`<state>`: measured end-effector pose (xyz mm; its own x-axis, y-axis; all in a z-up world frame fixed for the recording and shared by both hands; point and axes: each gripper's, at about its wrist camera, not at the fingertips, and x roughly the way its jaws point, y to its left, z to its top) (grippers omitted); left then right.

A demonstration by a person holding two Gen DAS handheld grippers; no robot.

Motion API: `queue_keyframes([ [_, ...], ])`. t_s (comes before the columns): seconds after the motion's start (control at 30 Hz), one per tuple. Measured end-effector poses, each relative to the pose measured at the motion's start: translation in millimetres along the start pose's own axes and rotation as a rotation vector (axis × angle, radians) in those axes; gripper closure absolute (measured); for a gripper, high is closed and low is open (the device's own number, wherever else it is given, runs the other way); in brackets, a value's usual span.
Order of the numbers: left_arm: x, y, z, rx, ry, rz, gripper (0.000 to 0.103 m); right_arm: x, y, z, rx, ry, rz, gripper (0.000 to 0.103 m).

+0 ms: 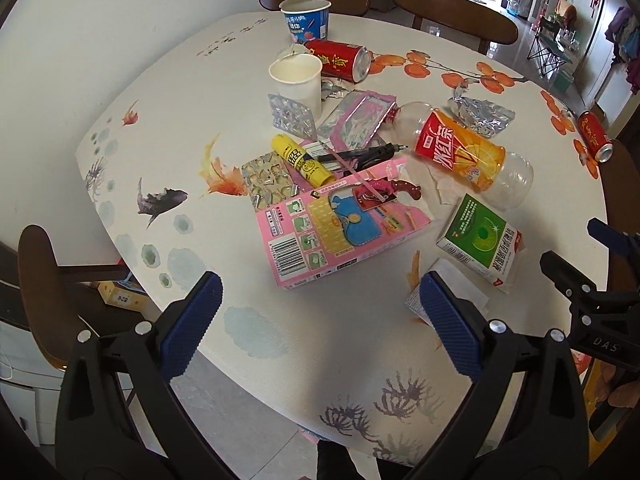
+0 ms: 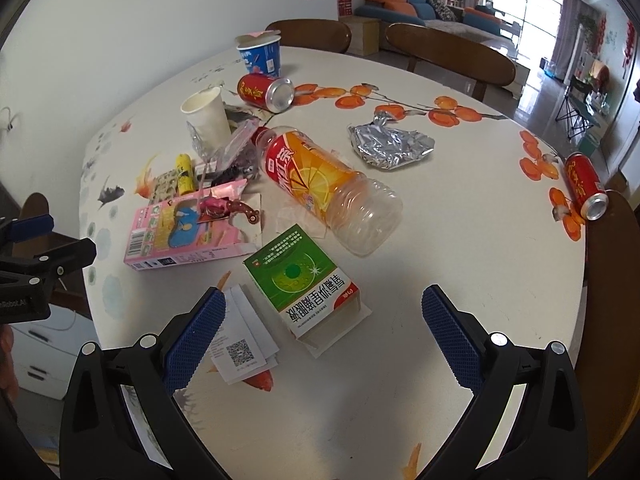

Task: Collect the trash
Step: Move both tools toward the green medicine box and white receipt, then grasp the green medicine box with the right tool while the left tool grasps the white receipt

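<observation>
both grippers hang over the near edge of the white painted surface [image 2: 460, 200] with nothing taken up yet. the left gripper [image 1: 320, 308] has its jaws spread wide and empty, aimed at the flat pink cardboard box [image 1: 340, 236]; the right gripper [image 2: 324, 320] is equally wide and empty, with the green and white medicine carton [image 2: 304, 280] lying between its blue pads

the trash lies scattered across the middle of the surface. judging by the framing, the carton is the likely first pick for the right gripper. a clean grasp would come down across its narrow sides, low enough to grip the body and not the open white flap at the near end. the folded white paper leaflet [image 2: 244, 336] just beside the left pad is thin and flat, so it could be dragged or pinched along by accident

the clear plastic bottle with the orange label [image 2: 320, 184] lies on its side just behind the carton and would probably roll if nudged. the pink box carries a small red toy pistol [image 1: 388, 192] that may slide off if the box is tilted. further back stand a white paper cup [image 1: 298, 80], a blue snack tub [image 1: 306, 20], a red drink can [image 1: 340, 60] on its side, and crumpled silver foil [image 2: 388, 146]. another red can [image 2: 586, 186] lies close to the far right edge, well apart from the rest. no bin shows in either view
</observation>
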<state>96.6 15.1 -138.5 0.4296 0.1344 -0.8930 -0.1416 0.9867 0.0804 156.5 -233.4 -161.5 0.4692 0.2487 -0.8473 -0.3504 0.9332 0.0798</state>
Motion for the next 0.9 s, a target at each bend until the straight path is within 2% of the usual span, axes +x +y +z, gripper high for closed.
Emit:
queue_keyframes([
  [0.57,9,2,9,-0.032,-0.005,-0.011,0.006,25,-1,9,-0.033,0.049,0.035,0.005],
  [0.9,21,0,10,-0.036,-0.003,-0.074,0.006,45,-1,5,-0.062,0.096,0.039,0.006],
])
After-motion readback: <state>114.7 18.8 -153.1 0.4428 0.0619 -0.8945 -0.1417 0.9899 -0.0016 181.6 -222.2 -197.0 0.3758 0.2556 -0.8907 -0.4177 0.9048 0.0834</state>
